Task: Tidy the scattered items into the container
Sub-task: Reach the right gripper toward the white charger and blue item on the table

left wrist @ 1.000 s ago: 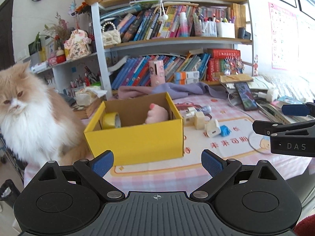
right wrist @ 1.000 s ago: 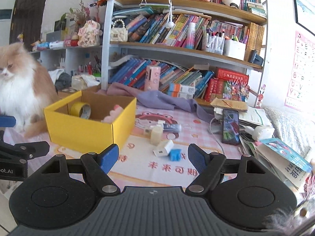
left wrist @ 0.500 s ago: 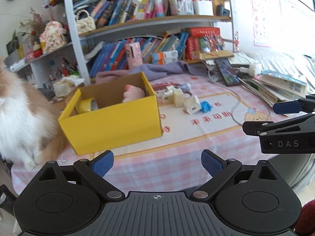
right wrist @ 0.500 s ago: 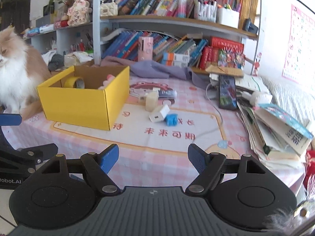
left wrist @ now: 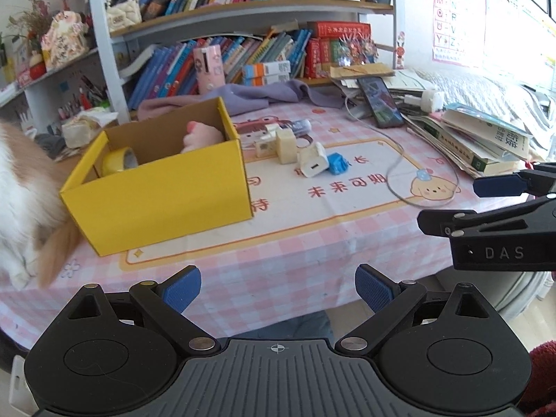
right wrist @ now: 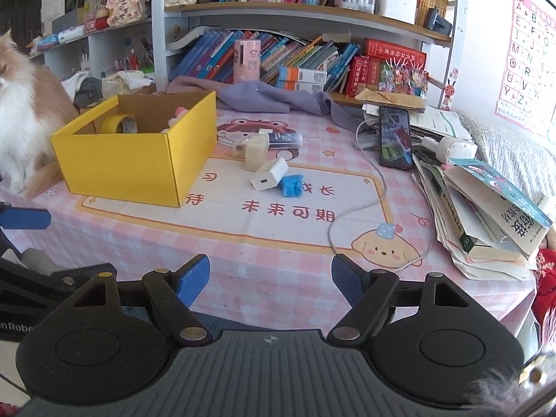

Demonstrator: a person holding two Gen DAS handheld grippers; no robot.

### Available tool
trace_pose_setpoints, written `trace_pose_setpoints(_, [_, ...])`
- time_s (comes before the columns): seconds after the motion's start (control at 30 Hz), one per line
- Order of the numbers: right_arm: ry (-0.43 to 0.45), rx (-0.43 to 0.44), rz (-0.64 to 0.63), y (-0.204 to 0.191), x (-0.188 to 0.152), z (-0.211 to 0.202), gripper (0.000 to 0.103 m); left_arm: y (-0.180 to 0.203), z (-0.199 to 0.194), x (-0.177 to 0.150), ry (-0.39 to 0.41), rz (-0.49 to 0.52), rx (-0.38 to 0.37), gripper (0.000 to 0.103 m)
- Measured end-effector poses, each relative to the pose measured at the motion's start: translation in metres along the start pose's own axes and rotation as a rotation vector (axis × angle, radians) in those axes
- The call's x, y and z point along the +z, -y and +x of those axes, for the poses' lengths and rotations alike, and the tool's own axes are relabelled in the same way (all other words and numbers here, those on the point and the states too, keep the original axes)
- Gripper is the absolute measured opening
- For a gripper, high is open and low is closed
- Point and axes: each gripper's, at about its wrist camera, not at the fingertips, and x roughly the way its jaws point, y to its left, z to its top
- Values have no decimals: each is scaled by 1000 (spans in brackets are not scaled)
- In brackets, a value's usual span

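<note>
A yellow cardboard box (left wrist: 163, 194) (right wrist: 135, 170) stands on the pink checked tablecloth, holding a yellow tape roll (left wrist: 120, 160) (right wrist: 118, 123) and a pink plush toy (left wrist: 201, 137). To its right lie a white charger (left wrist: 312, 165) (right wrist: 269, 175), a blue toy (left wrist: 336, 163) (right wrist: 292, 185), a cream block (left wrist: 285, 141) (right wrist: 255, 149) and a dark tube (right wrist: 285, 139). My left gripper (left wrist: 278, 286) hovers open over the table's near edge, with nothing between its fingers. My right gripper (right wrist: 271, 276) is open too, likewise over the near edge.
A fluffy orange-and-white cat (left wrist: 21, 191) (right wrist: 24, 104) sits at the box's left. A stack of books (right wrist: 486, 215), a phone (right wrist: 394, 137) and a white cable (right wrist: 368, 201) crowd the right side. Purple cloth (right wrist: 264, 97) and bookshelves (right wrist: 295, 14) lie behind.
Both grippers have sunk and tipped downward, so the table now fills more of each view and the shelves' tops have slid out. The cat has slipped toward the left edge.
</note>
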Motion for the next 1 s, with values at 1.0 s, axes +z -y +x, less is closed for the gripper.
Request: trace_pose_setpoints(1.0, [-74, -17, 37, 46, 30, 63, 68, 36, 67, 39, -51, 135, -115, 80])
